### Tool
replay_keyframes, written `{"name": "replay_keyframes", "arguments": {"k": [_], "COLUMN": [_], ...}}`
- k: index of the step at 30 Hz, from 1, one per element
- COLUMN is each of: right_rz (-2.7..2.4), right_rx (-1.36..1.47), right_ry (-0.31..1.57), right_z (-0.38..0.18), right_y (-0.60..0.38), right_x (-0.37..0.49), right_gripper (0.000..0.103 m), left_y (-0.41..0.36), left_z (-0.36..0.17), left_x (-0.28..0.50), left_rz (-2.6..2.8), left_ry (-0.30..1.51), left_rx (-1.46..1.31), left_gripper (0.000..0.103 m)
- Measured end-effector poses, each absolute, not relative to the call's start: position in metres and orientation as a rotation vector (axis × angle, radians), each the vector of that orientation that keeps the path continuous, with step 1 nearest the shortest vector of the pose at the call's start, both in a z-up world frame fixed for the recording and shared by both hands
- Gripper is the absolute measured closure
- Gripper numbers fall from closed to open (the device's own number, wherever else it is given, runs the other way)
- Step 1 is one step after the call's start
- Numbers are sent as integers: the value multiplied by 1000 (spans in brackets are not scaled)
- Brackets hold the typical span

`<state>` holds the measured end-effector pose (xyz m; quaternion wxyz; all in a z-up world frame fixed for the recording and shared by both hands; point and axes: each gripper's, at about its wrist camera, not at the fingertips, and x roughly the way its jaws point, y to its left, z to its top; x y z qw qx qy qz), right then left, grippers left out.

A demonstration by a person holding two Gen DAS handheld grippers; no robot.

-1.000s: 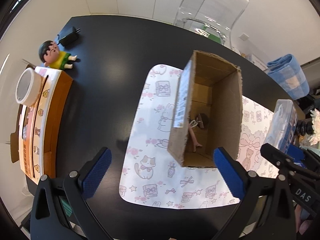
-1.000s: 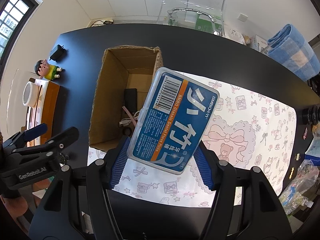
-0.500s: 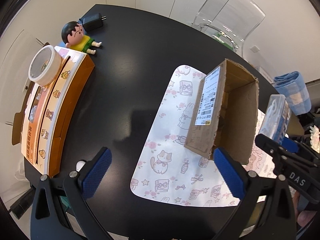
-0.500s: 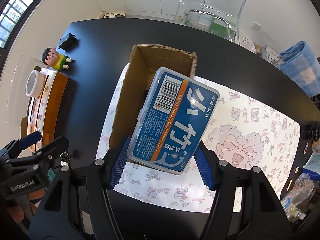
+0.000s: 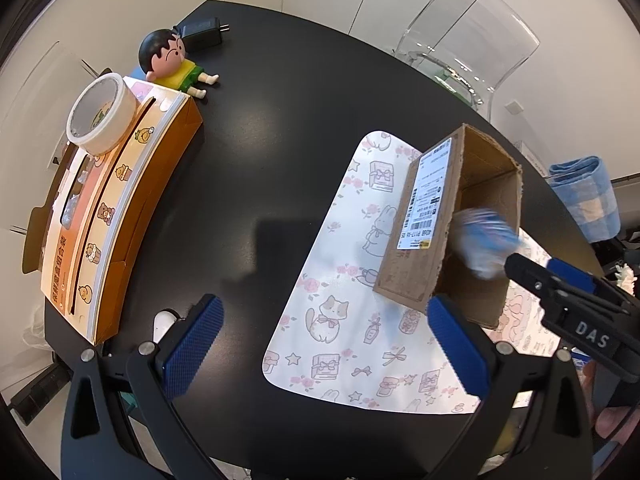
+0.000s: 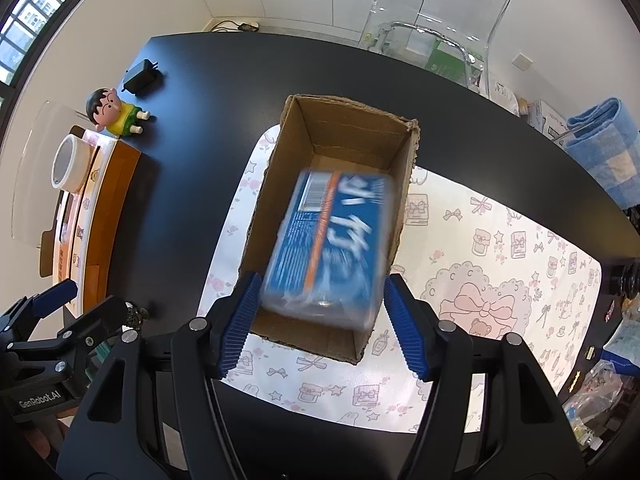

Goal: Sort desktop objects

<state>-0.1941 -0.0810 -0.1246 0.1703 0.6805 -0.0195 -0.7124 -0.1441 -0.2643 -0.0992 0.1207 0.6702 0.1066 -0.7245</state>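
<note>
Right tool point(image 6: 320, 320) jaws opening, grip just let go: blue floss-pick case point(image 6: 332, 240), blurred, dropping into cardboard box point(image 6: 276, 184) on counter point(image 5: 280, 128). One item sorted. Left tool point(image 5: 320, 344) wide, empty.

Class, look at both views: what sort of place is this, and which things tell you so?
Probably a room in a home: a black table with a pastel cartoon-print mat, a clear plastic chair, and a cartoon boy figurine.

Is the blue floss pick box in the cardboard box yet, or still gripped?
Released, dropping in. The floss pick box is motion-blurred over the cardboard box opening, clear of the opening right gripper pads.
</note>
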Motion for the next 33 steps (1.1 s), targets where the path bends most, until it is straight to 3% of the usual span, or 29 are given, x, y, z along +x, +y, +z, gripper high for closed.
{"name": "replay_keyframes", "arguments": {"k": [2, 6, 20, 33], "right_rz": [-2037, -2063, -2100, -2192], "right_rx": [1927, 1926, 1987, 2041], "right_ry": [-66, -85, -113, -246], "right_z": [-123, -122, -126, -127], "right_y": [-79, -72, -30, 63], "right_x": [-194, -194, -181, -172], "right_gripper": [9, 0, 0, 0], "left_y": [-264, -260, -217, -119], "left_z": [-100, -100, -98, -109], "left_x": [-144, -143, -158, -179], "left_rz": [-2115, -2117, -2179, -2259], "left_ry": [314, 307, 215, 60], "left_rx": [1962, 1969, 2015, 2115], "left_gripper": [1, 1, 1, 1]}}
